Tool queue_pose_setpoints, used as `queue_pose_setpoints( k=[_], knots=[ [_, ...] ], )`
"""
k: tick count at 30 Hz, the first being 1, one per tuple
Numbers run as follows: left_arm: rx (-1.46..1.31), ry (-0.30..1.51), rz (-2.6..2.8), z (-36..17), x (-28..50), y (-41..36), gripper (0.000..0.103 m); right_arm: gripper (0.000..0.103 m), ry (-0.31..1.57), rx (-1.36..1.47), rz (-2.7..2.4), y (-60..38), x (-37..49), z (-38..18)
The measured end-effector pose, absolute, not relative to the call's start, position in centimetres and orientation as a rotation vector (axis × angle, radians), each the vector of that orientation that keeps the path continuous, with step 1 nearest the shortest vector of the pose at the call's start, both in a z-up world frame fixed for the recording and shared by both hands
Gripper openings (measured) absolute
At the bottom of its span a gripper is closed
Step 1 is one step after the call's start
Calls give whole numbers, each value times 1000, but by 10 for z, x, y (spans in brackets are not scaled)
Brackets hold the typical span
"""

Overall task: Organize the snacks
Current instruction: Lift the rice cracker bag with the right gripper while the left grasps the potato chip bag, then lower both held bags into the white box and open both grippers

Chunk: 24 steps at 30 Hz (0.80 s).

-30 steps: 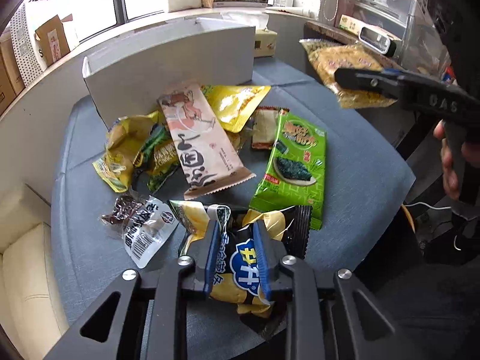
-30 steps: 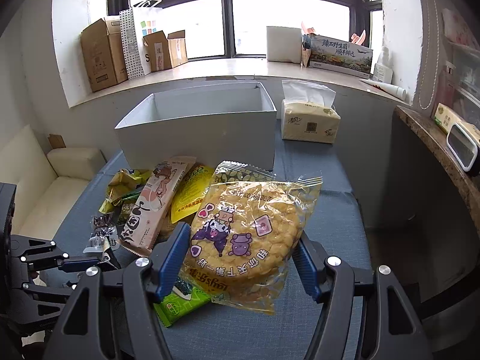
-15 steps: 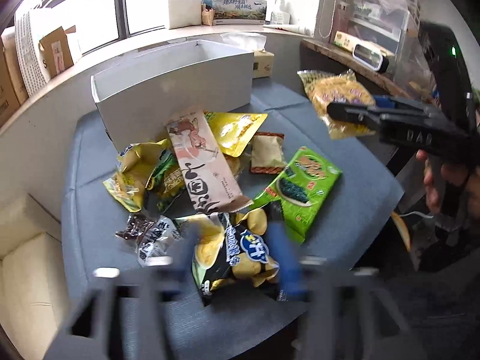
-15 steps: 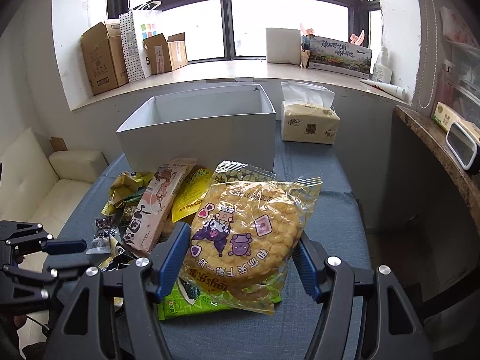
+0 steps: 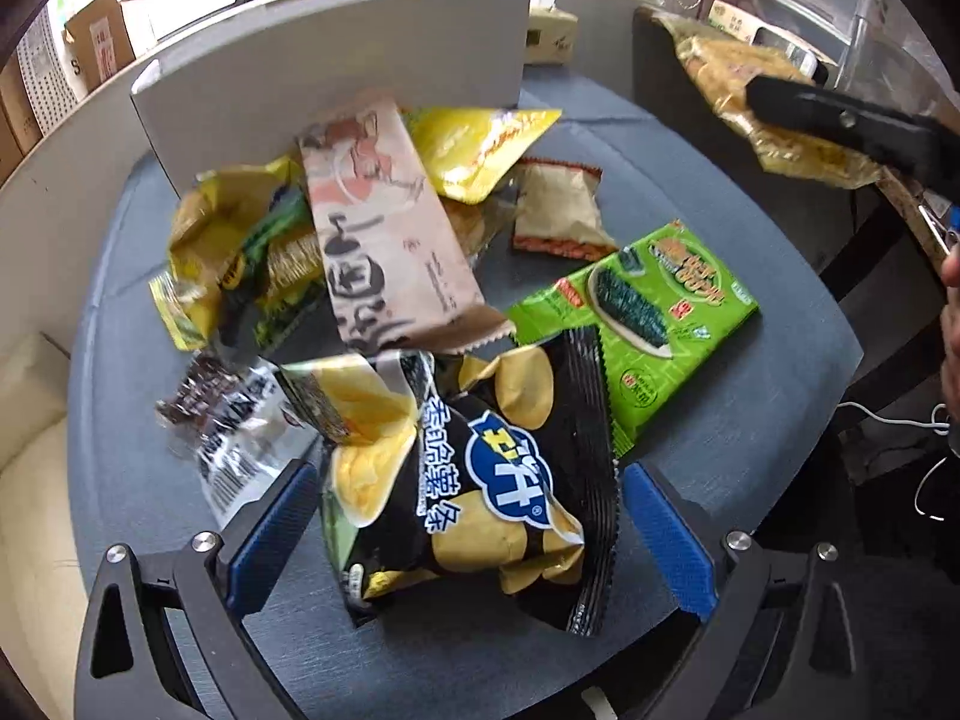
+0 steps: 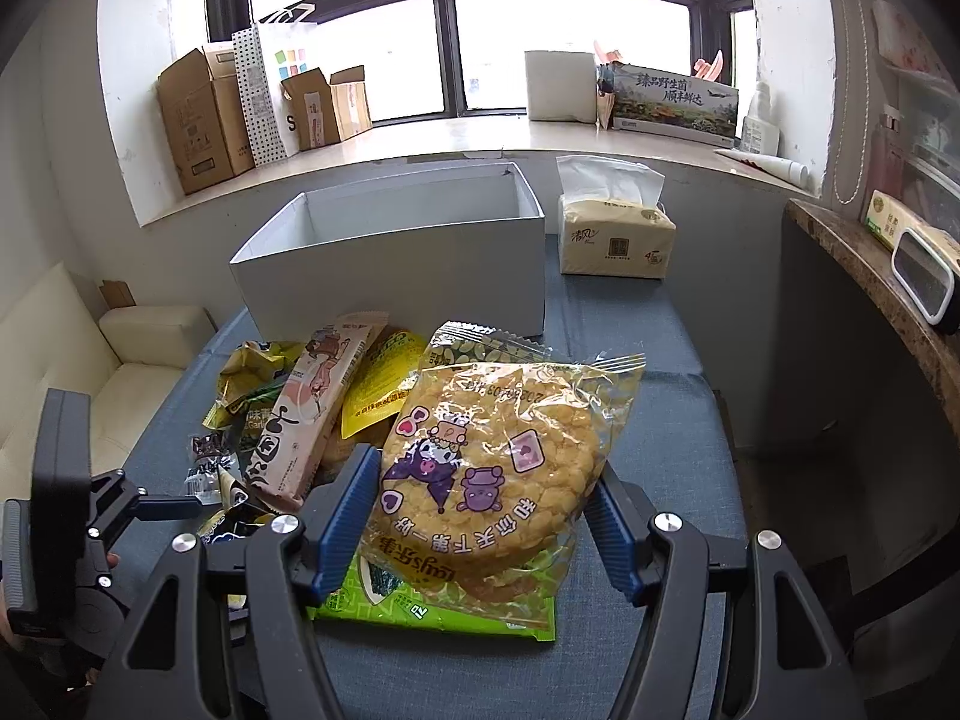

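A pile of snack packets lies on the blue-grey table (image 5: 750, 192) in front of an open white box (image 6: 390, 258). My left gripper (image 5: 468, 516) is open, its blue pads wide on either side of a black and yellow chip bag (image 5: 468, 474) that lies on the table. My right gripper (image 6: 486, 516) is shut on a clear bag of yellow corn crackers (image 6: 492, 456), held above the table; that bag also shows in the left wrist view (image 5: 774, 102). A green seaweed packet (image 5: 642, 312) and a beige packet (image 5: 384, 234) lie in the pile.
A tissue pack (image 6: 612, 234) stands right of the box. Cardboard boxes (image 6: 204, 120) and a printed carton (image 6: 672, 102) sit on the window sill. A wooden counter (image 6: 870, 276) runs along the right. A cream sofa (image 6: 90, 360) is on the left.
My left gripper was shut on the chip bag, then opened and let it go; the bag now lies on the table between the wide pads. The right gripper stays put with the crackers.
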<state>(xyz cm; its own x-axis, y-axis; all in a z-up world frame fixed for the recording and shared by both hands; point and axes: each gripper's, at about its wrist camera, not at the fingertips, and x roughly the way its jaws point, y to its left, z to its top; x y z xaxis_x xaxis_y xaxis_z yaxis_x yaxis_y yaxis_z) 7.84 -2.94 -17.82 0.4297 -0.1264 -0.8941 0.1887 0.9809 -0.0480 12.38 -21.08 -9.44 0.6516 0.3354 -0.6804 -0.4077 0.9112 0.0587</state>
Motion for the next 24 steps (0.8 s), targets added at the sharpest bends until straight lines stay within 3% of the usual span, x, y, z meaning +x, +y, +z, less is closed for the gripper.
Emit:
queue_pose_setpoints(
  k=[4, 6, 15, 24],
  knots=[
    [82, 1117, -170, -189, 78, -33, 102, 71, 759, -103, 424, -212, 124, -98],
    [54, 1112, -166, -186, 77, -30, 88, 71, 761, -101, 421, -212, 125, -98],
    [30, 1062, -170, -162, 64, -27, 67, 71, 760, -107, 430, -210, 122, -98],
    [6, 903, -182, -94, 53, -14, 67, 71, 724, -82, 452, -213, 121, -81]
  ],
)
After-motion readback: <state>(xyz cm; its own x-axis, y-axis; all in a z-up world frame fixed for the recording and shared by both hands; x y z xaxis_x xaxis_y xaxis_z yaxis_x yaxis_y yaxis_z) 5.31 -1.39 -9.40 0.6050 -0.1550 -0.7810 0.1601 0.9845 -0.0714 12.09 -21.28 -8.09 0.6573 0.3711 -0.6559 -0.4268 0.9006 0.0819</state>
